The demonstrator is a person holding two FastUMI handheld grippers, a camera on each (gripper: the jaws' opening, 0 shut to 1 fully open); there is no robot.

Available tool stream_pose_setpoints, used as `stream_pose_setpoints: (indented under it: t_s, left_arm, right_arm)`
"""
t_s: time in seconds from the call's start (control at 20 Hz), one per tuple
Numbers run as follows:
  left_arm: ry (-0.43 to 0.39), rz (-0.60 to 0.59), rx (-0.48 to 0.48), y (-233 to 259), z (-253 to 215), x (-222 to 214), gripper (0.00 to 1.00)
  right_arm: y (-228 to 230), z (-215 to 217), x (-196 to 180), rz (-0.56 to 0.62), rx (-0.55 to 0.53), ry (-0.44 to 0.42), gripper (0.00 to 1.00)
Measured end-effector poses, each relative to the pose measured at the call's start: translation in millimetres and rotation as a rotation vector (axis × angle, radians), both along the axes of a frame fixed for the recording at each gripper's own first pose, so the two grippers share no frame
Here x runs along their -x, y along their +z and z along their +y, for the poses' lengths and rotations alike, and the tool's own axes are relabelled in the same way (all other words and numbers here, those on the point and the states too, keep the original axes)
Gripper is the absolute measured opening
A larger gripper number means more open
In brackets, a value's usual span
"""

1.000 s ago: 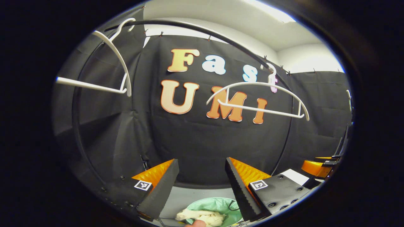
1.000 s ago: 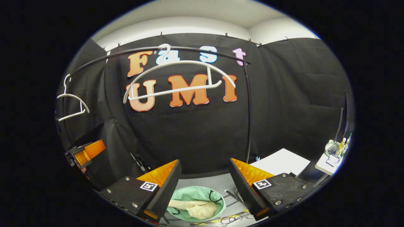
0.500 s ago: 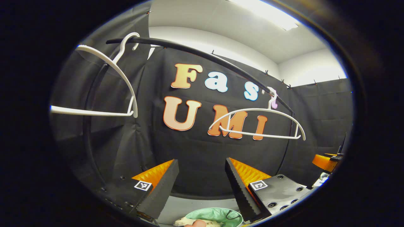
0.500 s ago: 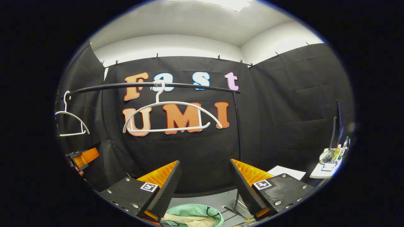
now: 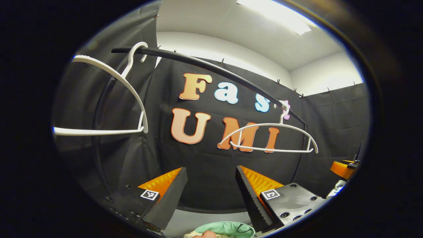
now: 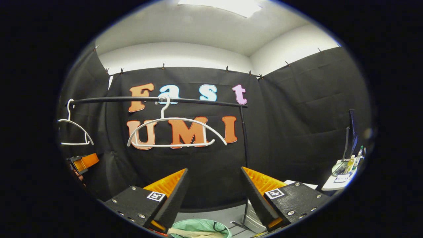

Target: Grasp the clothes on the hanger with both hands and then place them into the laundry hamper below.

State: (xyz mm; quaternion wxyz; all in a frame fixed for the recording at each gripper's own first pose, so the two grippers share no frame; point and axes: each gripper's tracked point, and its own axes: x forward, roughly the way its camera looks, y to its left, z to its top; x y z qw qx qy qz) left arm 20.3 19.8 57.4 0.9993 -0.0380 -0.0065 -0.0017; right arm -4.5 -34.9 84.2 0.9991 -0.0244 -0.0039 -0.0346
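Two bare white hangers hang on the black rail (image 5: pixel 211 67): one hanger (image 5: pixel 109 99) at the left, another hanger (image 5: pixel 269 137) at the right. In the right gripper view the same hangers appear, one (image 6: pixel 175 132) in the middle and one (image 6: pixel 74 130) at the far left. The mint green hamper (image 6: pixel 198 228) stands on the floor below, with a cream garment (image 6: pixel 185 233) lying in it; its rim (image 5: pixel 224 228) peeks up between my left fingers. My left gripper (image 5: pixel 211 195) is open and holds nothing. My right gripper (image 6: pixel 213 195) is open and holds nothing too.
The rail's black upright post (image 6: pixel 244 155) stands right of the hamper. A small white side table (image 6: pixel 340 178) with bottles sits at the far right. The other gripper (image 6: pixel 82 162) shows at the left edge, and at the right edge (image 5: pixel 343 168) in the left gripper view.
Both grippers have risen and tilted upward, so the hamper and garment have slid to the bottom edge and the hangers sit lower in both views. Both stay open.
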Motion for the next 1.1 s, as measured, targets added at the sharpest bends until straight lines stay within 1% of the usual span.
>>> stream_pose_setpoints:
  t_s: [0.05, 0.1, 0.15, 0.2, 0.3, 0.35, 0.4, 0.45, 0.5, 0.55, 0.6, 0.65, 0.75, 0.8, 0.85, 0.9, 0.95, 1.05, 1.1]
  left_arm:
    - [-0.004, 0.001, 0.001, 0.0, -1.1, 0.1, 1.0]
    - [-0.006, 0.002, -0.001, -1.0, -3.2, -1.0, 0.97]
    - [-0.004, 0.001, -0.005, -0.8, -4.2, -1.9, 0.97]
    - [-0.006, 0.0, -0.009, -1.3, -5.8, -2.8, 0.93]
    - [-0.01, -0.004, -0.016, 0.4, -8.9, -3.7, 0.93]
    - [-0.011, -0.009, -0.02, 1.7, -9.9, -3.7, 0.94]
    - [-0.013, -0.013, -0.028, 2.7, -9.6, -3.2, 0.94]
    - [-0.012, -0.015, -0.036, 3.6, -9.2, -2.1, 0.96]
    - [-0.013, -0.016, -0.043, 4.9, -9.5, -0.1, 0.93]
    - [-0.015, -0.015, -0.048, 5.3, -10.0, 1.8, 1.0]
    - [-0.015, -0.012, -0.05, 4.4, -10.9, 3.7, 0.97]
    - [-0.019, -0.011, -0.051, 4.4, -12.1, 5.1, 0.94]
    - [-0.024, -0.004, -0.05, 3.3, -14.5, 5.3, 0.97]
    - [-0.024, -0.002, -0.051, 2.0, -15.5, 4.5, 0.97]
    - [-0.024, -0.002, -0.053, 1.8, -16.5, 4.8, 0.93]
    - [-0.022, -0.003, -0.055, 1.8, -17.1, 4.2, 1.0]
    - [-0.021, -0.003, -0.06, 1.8, -17.7, 3.7, 0.94]
    - [-0.019, -0.005, -0.069, 1.6, -17.6, 1.3, 0.93]
    - [-0.019, -0.006, -0.07, 2.1, -18.4, 1.2, 0.97]
  right_arm:
    - [0.6, 0.1, 0.3, -0.004, 0.004, 0.004, 0.94]
    - [-0.8, 0.3, 0.3, -0.003, 0.006, 0.009, 0.94]
    - [-2.0, 0.5, 0.0, 0.001, 0.008, 0.011, 0.94]
    - [-3.8, 0.7, -0.7, 0.003, 0.007, 0.012, 0.94]
    - [-6.8, 2.5, -2.2, 0.007, 0.001, 0.018, 0.94]
    - [-7.8, 2.8, -1.7, 0.01, 0.001, 0.02, 0.86]
    - [-9.0, 3.2, -2.0, 0.013, 0.003, 0.022, 0.94]
    - [-10.7, 2.9, -1.9, 0.018, 0.006, 0.023, 0.94]
    - [-12.4, 2.7, -2.1, 0.022, 0.007, 0.024, 0.94]
    - [-13.8, 1.9, -1.5, 0.028, 0.008, 0.025, 0.94]
    - [-16.2, 1.8, -0.6, 0.034, 0.006, 0.025, 0.86]
    - [-17.8, 2.2, -0.5, 0.04, 0.002, 0.025, 0.94]
    - [-21.3, 1.9, -0.9, 0.049, -0.003, 0.025, 0.94]
    - [-22.4, 1.7, -1.1, 0.052, -0.004, 0.025, 0.94]
    - [-23.3, 1.0, -0.6, 0.054, -0.003, 0.026, 0.94]
    - [-23.9, 0.6, -0.5, 0.055, -0.002, 0.025, 0.94]
    - [-23.7, 0.1, -0.6, 0.053, -0.001, 0.024, 0.94]
    - [-24.5, -0.4, -1.8, 0.053, -0.002, 0.023, 0.94]
    - [-24.6, -0.3, -2.1, 0.052, -0.005, 0.024, 0.94]
